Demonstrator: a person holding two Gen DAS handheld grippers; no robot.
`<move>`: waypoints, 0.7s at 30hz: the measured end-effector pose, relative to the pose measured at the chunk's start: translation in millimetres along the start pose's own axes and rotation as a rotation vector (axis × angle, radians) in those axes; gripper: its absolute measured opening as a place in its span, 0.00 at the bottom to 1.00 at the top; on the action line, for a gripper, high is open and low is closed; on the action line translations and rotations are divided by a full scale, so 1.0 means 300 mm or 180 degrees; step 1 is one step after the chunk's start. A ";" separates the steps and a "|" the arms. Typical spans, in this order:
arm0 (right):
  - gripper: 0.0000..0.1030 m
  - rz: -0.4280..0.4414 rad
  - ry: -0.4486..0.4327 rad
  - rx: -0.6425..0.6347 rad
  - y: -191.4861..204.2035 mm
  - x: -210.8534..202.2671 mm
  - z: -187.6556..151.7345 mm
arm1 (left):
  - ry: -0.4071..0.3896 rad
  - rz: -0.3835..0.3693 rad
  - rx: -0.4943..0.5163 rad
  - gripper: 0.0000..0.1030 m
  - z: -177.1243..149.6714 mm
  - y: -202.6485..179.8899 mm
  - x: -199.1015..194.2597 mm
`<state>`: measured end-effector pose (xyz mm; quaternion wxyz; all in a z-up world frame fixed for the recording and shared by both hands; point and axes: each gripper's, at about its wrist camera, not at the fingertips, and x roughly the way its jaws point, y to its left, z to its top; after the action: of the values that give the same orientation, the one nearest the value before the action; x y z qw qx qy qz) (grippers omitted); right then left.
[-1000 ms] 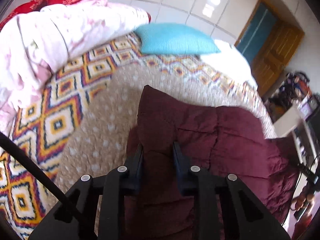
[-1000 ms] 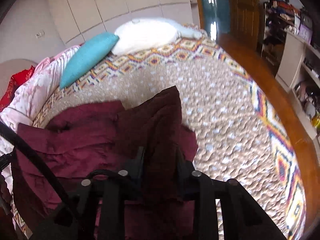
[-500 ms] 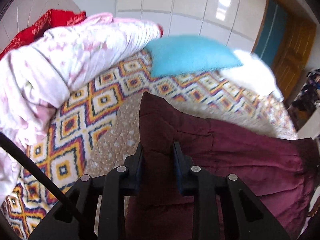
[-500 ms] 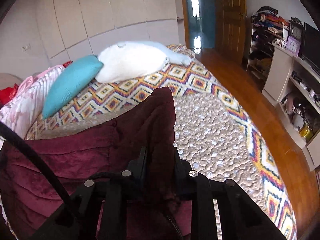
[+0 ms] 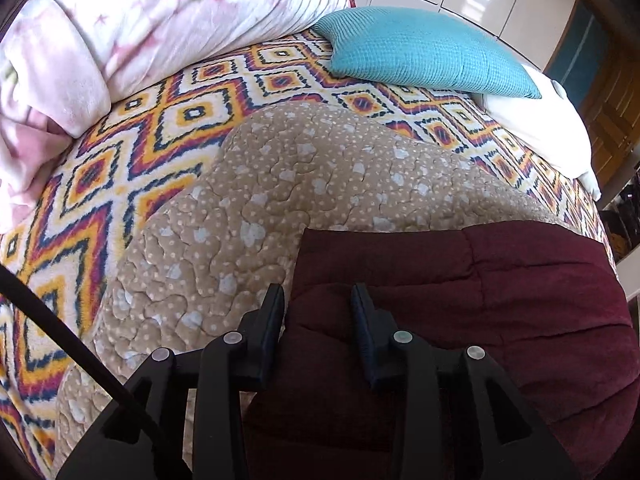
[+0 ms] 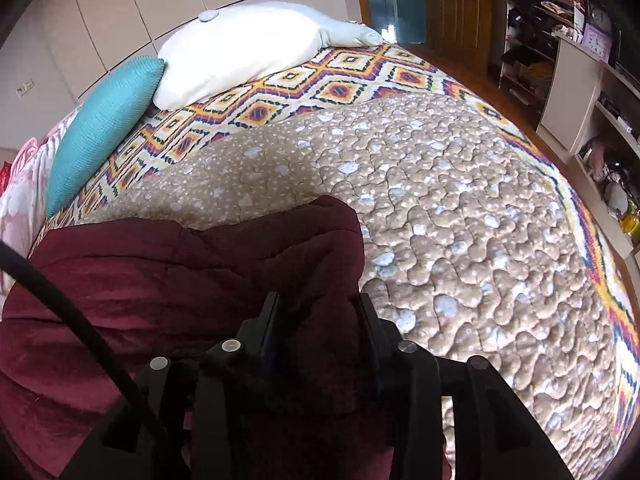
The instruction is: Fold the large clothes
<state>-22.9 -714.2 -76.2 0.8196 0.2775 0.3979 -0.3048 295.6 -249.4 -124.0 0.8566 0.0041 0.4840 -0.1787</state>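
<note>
A large dark maroon garment (image 5: 500, 300) lies on the beige quilted bedspread (image 5: 300, 184). In the left wrist view its top left corner lies flat, and my left gripper (image 5: 318, 300) is shut on the cloth near that corner. In the right wrist view the same garment (image 6: 168, 272) shows a bunched right corner, and my right gripper (image 6: 318, 308) is shut on it. The cloth runs between the two grippers, low over the bedspread (image 6: 440, 200).
A teal pillow (image 5: 420, 48) and a white pillow (image 5: 540, 124) lie at the head of the bed. A pink rolled duvet (image 5: 120, 40) lies at the left. Shelves (image 6: 580, 92) and a wooden door (image 6: 460, 8) stand to the right of the bed.
Both grippers have come down towards the bed with the garment. The held corners, raised before, now lie lower and flatter on the bedspread.
</note>
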 end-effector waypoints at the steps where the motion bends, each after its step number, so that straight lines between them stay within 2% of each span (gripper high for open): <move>1: 0.50 0.0044 0.0006 0.0074 -0.012 0.010 -0.002 | -0.0015 0.0018 -0.0012 0.36 -0.002 0.001 0.001; 3: 0.58 0.0205 0.0023 0.0289 -0.058 0.022 -0.005 | -0.0058 0.0058 -0.0068 0.42 -0.009 0.006 -0.003; 5: 0.61 0.0417 0.0014 0.0482 -0.103 0.021 -0.013 | -0.0086 0.0134 -0.0198 0.60 -0.016 0.027 -0.007; 7: 0.62 0.0549 -0.0010 0.0606 -0.126 0.018 -0.018 | -0.0043 0.0154 -0.0333 0.64 -0.017 0.048 -0.017; 9: 0.62 0.0509 0.0031 0.0646 -0.123 0.010 -0.012 | -0.0053 0.0250 -0.0346 0.65 -0.014 0.049 -0.063; 10: 0.66 0.0361 0.0066 0.0627 -0.111 -0.012 -0.001 | -0.0126 0.0295 -0.0326 0.65 -0.017 0.046 -0.098; 12: 0.67 0.0203 -0.0037 0.0579 -0.097 -0.080 0.011 | -0.0329 0.0377 -0.0180 0.65 -0.031 0.030 -0.211; 14: 0.67 0.0205 -0.0210 0.0519 -0.094 -0.186 0.017 | -0.0448 0.0404 -0.0030 0.65 -0.051 0.018 -0.311; 17: 0.69 0.0086 -0.0431 0.0416 -0.104 -0.361 0.003 | -0.0588 0.0299 0.0093 0.65 -0.111 0.020 -0.476; 19: 0.73 0.0031 -0.0535 0.0289 -0.108 -0.476 -0.029 | -0.0626 0.0306 0.0156 0.65 -0.161 0.025 -0.572; 21: 0.73 0.0063 -0.0589 0.0098 -0.101 -0.578 -0.083 | -0.0677 0.0321 0.0248 0.65 -0.233 0.025 -0.663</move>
<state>-143.2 -668.5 46.5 0.8515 0.2647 0.3129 -0.3270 147.1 -169.6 2.9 0.9102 0.0428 0.3823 -0.1535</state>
